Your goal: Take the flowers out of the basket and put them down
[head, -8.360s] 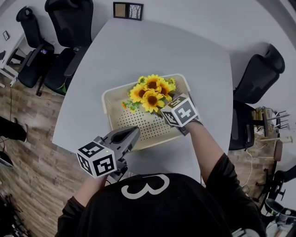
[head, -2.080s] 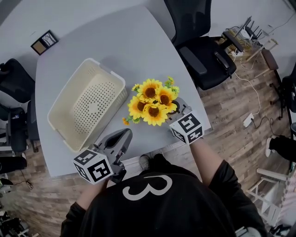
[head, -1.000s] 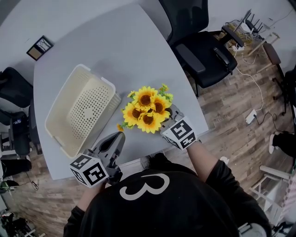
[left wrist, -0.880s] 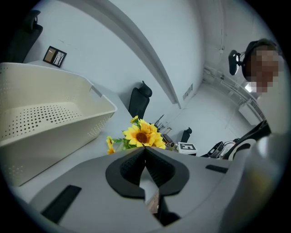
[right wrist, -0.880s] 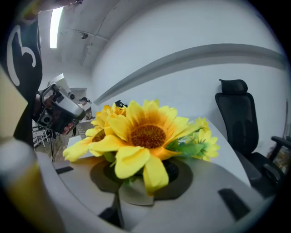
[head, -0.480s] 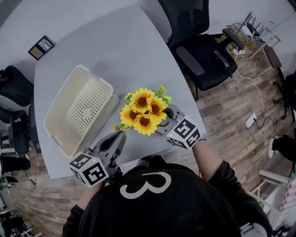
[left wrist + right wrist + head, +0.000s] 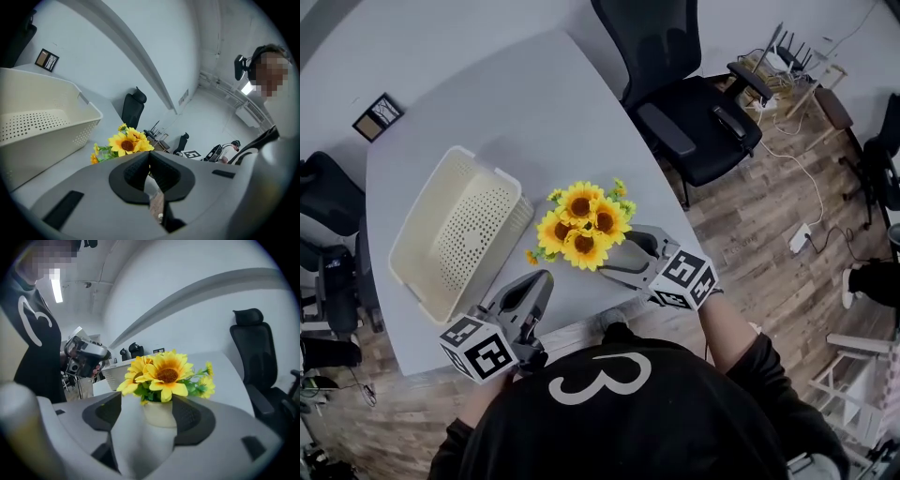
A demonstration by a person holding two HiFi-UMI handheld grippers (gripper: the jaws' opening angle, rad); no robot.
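Several yellow sunflowers [image 7: 578, 225] with brown centres and green leaves stand bunched upright in a small pale pot [image 7: 158, 414] on the grey desk [image 7: 487, 103], just right of the cream perforated basket [image 7: 517, 211] and close to the near edge. At the pot, the right claw [image 7: 619, 255] has just been opening; its jaws stand wide on either side, not pressing it. Near left, the left claw [image 7: 542, 279] hovers, jaws together on nothing.

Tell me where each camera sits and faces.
Head view: on the head, steeply down at grey table, cream perforated plastic basket, yellow artificial sunflowers; torso, arms show.
Left gripper view: on left gripper, facing basket, sunflowers past shut jaws.
Right gripper view: on right gripper; jaws, just opening, flank sunflowers' cream pot.
All three share the sunflowers.
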